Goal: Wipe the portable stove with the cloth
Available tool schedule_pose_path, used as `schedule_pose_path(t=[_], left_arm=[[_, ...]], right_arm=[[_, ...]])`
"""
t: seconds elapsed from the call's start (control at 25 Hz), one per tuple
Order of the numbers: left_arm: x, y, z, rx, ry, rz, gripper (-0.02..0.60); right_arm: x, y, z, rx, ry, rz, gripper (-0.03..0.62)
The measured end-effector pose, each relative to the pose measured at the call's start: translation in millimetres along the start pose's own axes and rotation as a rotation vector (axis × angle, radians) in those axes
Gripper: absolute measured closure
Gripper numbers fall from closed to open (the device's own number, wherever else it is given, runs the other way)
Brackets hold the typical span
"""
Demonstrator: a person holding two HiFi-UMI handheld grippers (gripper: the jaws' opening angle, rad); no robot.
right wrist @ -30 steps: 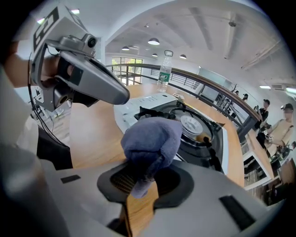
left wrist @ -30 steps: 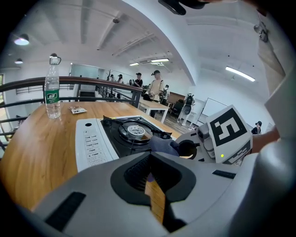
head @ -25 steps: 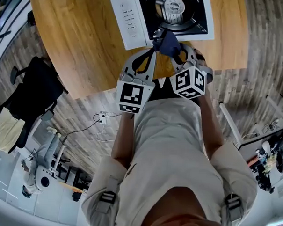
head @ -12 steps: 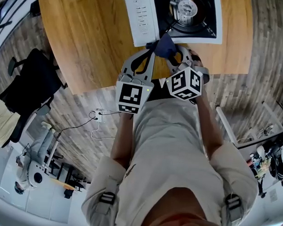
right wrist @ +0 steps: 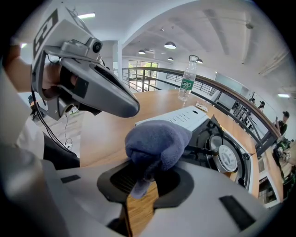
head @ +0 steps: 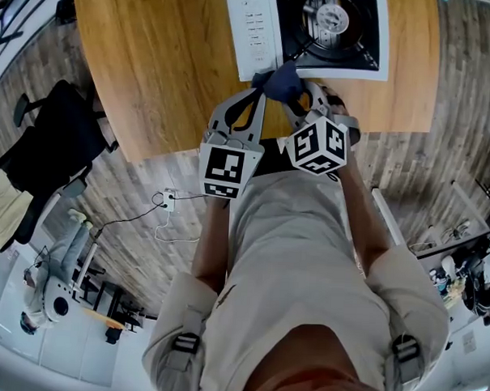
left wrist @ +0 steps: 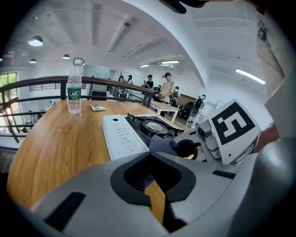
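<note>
Right gripper [right wrist: 147, 167]: fingers clenched on the cloth [right wrist: 157, 143]; the bulk of it bulges out past the tips in a rounded wad, and a short tail hangs back into the gap behind them.

Left gripper [left wrist: 150, 155]: fingers pressed together at the tips, with the same wad just beyond them and a thin bluish sliver showing in the gap behind; I read that as a pinch on the cloth's edge, though little of it shows.

Head view: both grippers converge on the cloth [head: 282, 80], left gripper [head: 262, 83] from one side and right gripper [head: 296, 94] from the other, tips close together; the cloth sits between them at the stove's [head: 252, 29] near edge, about where the white control panel meets the black burner [head: 332, 16] well; whether it touches the stove I cannot tell.

Cloth: dark blue-grey, soft and fleecy, bunched into a ball with no flat face showing; in the left gripper view it [left wrist: 163, 144] is a small lump against the stove's [left wrist: 121, 136] near corner.

Stove: white body, a column of markings along the panel, round metal burner [right wrist: 226, 157] in a black tray; it stands on the wood table [head: 153, 65].

A clear water bottle [left wrist: 74, 90] stands upright on the far part of the table [left wrist: 55, 143], well apart from the stove.
</note>
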State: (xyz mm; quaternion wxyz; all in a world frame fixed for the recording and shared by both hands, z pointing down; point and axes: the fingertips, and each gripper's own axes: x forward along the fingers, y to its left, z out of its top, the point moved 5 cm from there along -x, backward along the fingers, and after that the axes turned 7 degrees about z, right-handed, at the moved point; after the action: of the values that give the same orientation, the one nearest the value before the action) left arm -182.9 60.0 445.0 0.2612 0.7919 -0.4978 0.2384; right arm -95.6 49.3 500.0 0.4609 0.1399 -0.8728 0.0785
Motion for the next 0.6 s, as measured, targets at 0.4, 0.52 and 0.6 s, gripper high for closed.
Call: schedule_pose_path(t=[0.4, 0.52, 0.6], left_arm=[[-18, 6, 23, -0.038, -0.066, -0.034, 0.509], [-20, 7, 33, -0.045, -0.079, -0.06, 0.434], [-20, 6, 40, -0.044, -0.087, -0.101, 0.369]], right_arm=[[-19, -4, 35, -0.088, -0.052, -0.053, 0.491], [-24, -11, 40, -0.104, -0.051, -0.081, 0.488], [-26, -15, 43, -0.114, -0.051, -0.098, 0.487]])
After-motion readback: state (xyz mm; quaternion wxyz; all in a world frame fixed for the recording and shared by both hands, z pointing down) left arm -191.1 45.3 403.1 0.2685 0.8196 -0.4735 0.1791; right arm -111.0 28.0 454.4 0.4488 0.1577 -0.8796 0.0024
